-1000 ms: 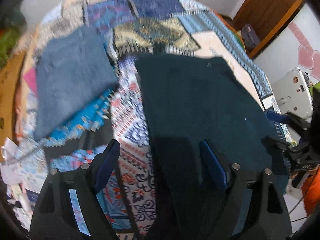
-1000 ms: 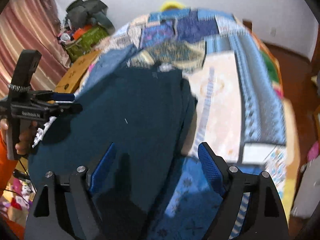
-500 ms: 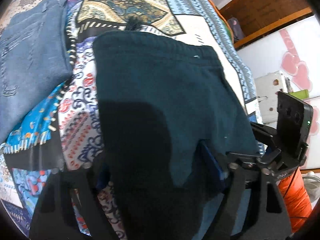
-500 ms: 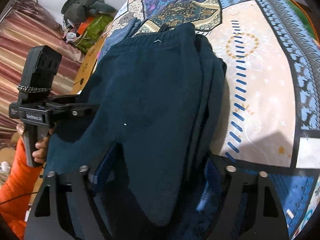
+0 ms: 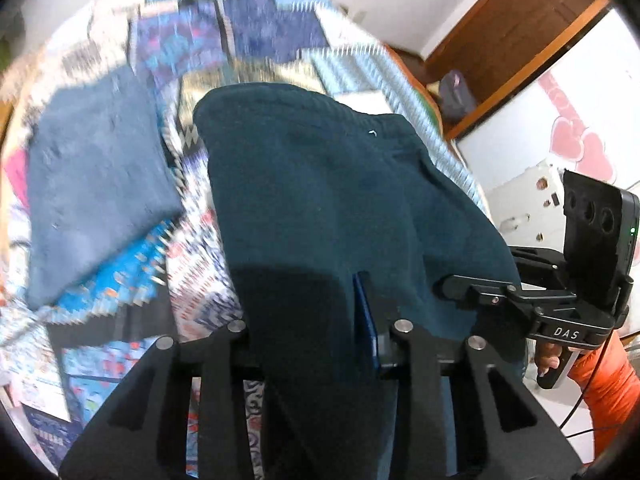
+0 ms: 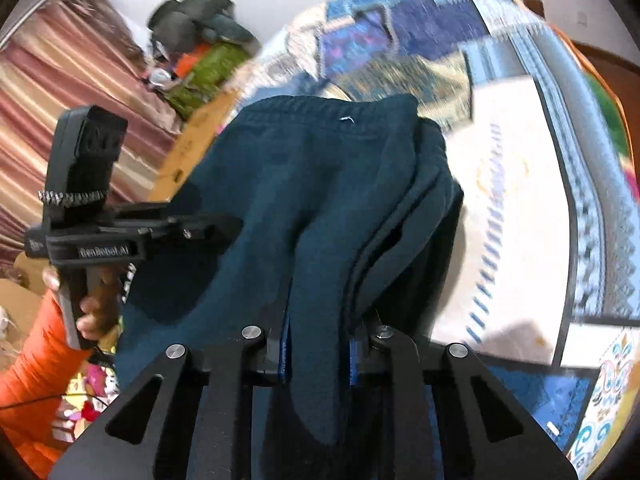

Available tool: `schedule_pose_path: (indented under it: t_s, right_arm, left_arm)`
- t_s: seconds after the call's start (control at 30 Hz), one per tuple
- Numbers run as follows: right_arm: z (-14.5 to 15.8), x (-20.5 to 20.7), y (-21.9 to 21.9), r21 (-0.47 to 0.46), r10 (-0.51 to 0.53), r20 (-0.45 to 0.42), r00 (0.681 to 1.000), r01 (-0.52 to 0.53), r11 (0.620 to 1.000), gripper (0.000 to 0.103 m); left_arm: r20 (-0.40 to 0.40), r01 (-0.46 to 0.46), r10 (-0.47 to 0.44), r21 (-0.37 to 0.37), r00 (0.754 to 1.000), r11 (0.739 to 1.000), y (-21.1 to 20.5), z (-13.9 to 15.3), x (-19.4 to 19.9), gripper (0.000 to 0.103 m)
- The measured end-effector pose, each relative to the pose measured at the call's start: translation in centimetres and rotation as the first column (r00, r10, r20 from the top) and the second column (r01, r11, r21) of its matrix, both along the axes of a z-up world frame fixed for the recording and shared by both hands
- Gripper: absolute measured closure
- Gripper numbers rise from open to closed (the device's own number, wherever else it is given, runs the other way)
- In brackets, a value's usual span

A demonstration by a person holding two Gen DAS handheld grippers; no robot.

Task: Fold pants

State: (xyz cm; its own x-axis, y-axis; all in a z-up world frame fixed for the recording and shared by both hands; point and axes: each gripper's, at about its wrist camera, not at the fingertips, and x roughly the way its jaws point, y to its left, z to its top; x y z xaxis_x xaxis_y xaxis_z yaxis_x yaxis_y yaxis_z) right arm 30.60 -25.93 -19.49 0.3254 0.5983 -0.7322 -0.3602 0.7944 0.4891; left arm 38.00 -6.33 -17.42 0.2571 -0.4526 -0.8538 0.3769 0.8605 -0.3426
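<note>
Looking along the left gripper (image 5: 320, 320) in its own view, we see its jaws clenched on the near edge of the dark teal pants (image 5: 320, 184); a blue pad (image 5: 364, 320) presses into the cloth on the right side, while the other pad is hidden under the fabric. The pants stretch away from us over the patchwork bedspread (image 5: 192, 264), their elastic waistband at the far end. A folded blue garment (image 5: 92, 184) lies to the left of the pants on the same spread, just apart from them. To the right, we see the right gripper (image 5: 460, 284) pinching the pants' right edge, held by a hand at an orange sleeve (image 5: 604, 384).

Turning to the right wrist view, we find the right gripper (image 6: 318, 344) closed tight on a bunched fold of the pants (image 6: 304, 184), blue pads on both sides of the cloth. The waistband lies far from us and stacked layers show along the right edge. The bedspread (image 6: 512, 208) is bare to the right. On the left, the left gripper (image 6: 224, 224) grips the pants' left edge. A striped curtain (image 6: 60, 92) and a clothes pile (image 6: 196, 48) stand at far left.
</note>
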Motion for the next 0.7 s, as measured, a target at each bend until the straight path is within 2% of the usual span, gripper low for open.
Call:
schedule_pose_path:
  t_s: [0.2,0.33,0.43,0.57,0.7]
  right_arm:
    - [4.2,1.0,2.9,0.016,0.019,0.135,0.991,-0.021,1.000,0.085]
    - [6.7,2.0,5.5,0.014,0.033,0.236,0.971,-0.037,0.999,0.086]
    - [7.9,3.0,6.9,0.022,0.034,0.286,0.958,-0.042,0.999,0.086]
    - [9.0,5.5,9.5,0.038,0.035,0.333,0.942,-0.050,0.998,0.086]
    - [8.7,8.5,11.9,0.041,0.036,0.351,0.936,-0.054,0.998,0.086]
  left_arm:
    - [0.168,-0.050,0.055,-0.034,0.984,0.998,3.4,6.3,-1.3,0.072]
    - [0.272,-0.086,0.089,-0.024,0.958,0.996,5.3,9.7,-1.5,0.074]
    - [0.345,-0.127,0.130,-0.032,0.929,0.991,7.0,11.9,-0.9,0.075]
    - [0.387,-0.184,0.193,-0.060,0.901,0.981,9.6,13.3,1.2,0.078]
    - [0.413,-0.233,0.241,-0.070,0.878,0.970,11.9,13.2,3.7,0.079]
